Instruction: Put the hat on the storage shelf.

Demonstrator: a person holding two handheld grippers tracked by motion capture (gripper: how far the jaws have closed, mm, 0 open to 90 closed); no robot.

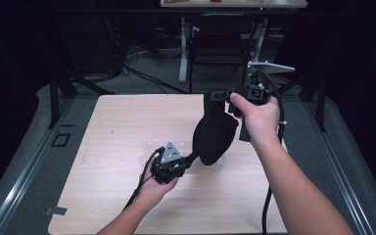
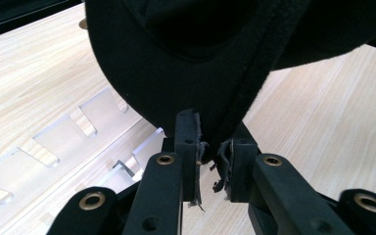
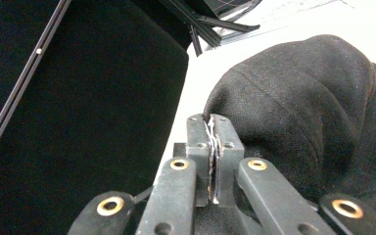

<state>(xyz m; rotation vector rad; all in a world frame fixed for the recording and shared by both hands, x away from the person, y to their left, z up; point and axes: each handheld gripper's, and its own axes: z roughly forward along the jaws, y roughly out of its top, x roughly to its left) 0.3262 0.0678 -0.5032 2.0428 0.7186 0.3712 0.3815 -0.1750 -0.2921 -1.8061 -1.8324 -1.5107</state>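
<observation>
The left tool (image 2: 214, 161) pinches the brim edge of a black cap (image 1: 214, 134), jaws nearly together on the cloth. The right tool (image 3: 214, 152) clamps the cap's far edge, holding it above the wooden counter (image 1: 122, 132), over clear plastic strips (image 2: 54, 147).

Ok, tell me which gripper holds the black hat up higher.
The right gripper, raised over the table's far side, pinches the hat at its top; the left gripper grips its lower edge, near the tabletop.
</observation>
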